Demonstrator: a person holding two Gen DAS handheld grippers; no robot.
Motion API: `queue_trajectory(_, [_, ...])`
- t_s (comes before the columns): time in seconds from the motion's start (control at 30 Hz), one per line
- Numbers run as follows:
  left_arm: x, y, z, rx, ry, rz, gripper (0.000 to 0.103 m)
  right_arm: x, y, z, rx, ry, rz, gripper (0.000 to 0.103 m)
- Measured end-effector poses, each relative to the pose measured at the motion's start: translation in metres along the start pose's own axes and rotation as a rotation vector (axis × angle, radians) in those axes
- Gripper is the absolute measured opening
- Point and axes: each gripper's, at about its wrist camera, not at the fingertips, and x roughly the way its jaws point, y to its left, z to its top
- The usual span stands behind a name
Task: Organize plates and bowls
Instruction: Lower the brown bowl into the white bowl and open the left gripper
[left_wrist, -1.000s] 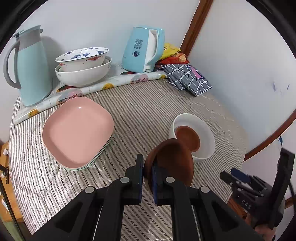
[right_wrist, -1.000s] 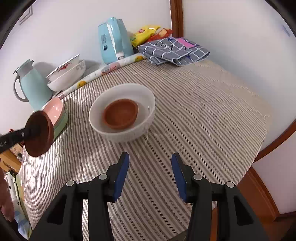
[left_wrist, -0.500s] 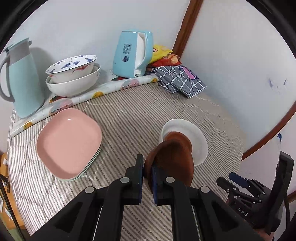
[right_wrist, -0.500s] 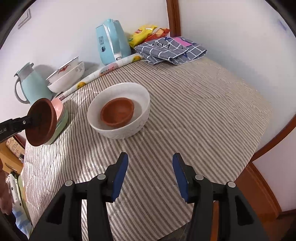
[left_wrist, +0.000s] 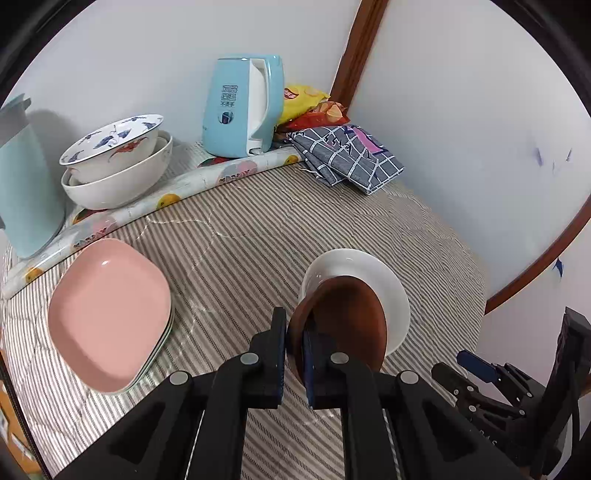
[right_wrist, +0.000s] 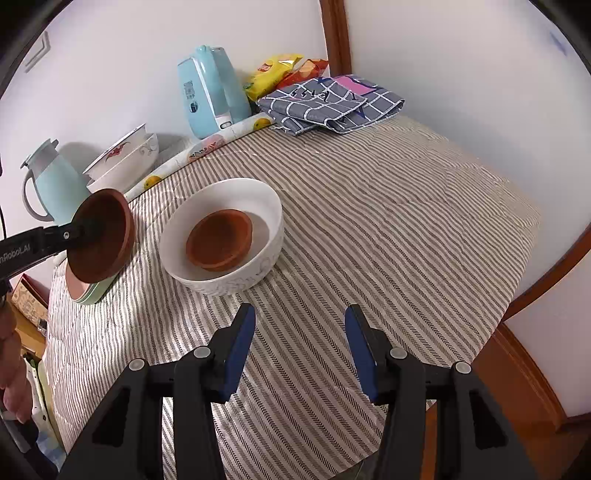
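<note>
Brown saucer (left_wrist: 345, 325) sits clamped by its rim between the pads of the left gripper (left_wrist: 294, 345); jaws nearly together on the thin edge. Saucer held on edge, tilted, its hollow face turned toward the white bowl (left_wrist: 373, 273). In the right wrist view the same saucer (right_wrist: 101, 234) hangs off the table, just left of the white bowl (right_wrist: 221, 236) and in front of the plate stack, not touching the bowl.

Saucer: round, shallow, matte reddish-brown, darker on the underside, raised lip.

Second brown saucer (right_wrist: 219, 243) lies inside the white bowl, leaning against the near-left wall, hollow side up. Bowl plain white, deep, faint pattern on its outer wall, standing on the striped tablecloth (right_wrist: 388, 229).

Right gripper (right_wrist: 300, 349): blue pads apart, nothing between them, above bare cloth nearer the table edge than the bowl.

Pink square plate (left_wrist: 107, 314) tops a stack with a pale green plate beneath, left part of the table. Behind it two nested painted bowls (left_wrist: 116, 162), red and blue motifs. Blue kettle (left_wrist: 243, 107) at the back wall, pale teal jug (right_wrist: 55, 184) at far left, folded checked cloth (right_wrist: 332, 101) and snack bags (right_wrist: 284, 70) in the corner.
</note>
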Motion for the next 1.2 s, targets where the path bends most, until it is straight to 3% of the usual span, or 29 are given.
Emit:
queue_trajectory(0.93, [0.073, -0.038, 0.021, 0.097, 0.104, -0.009, 0.009, 0.020, -0.020, 0.006, 0.054, -0.006, -0.017, 0.050])
queue_trajectory(1.2, [0.087, -0.041, 0.019, 0.076, 0.152, -0.041, 0.009, 0.019, -0.017, 0.012, 0.047, -0.034, 0.003, 0.050])
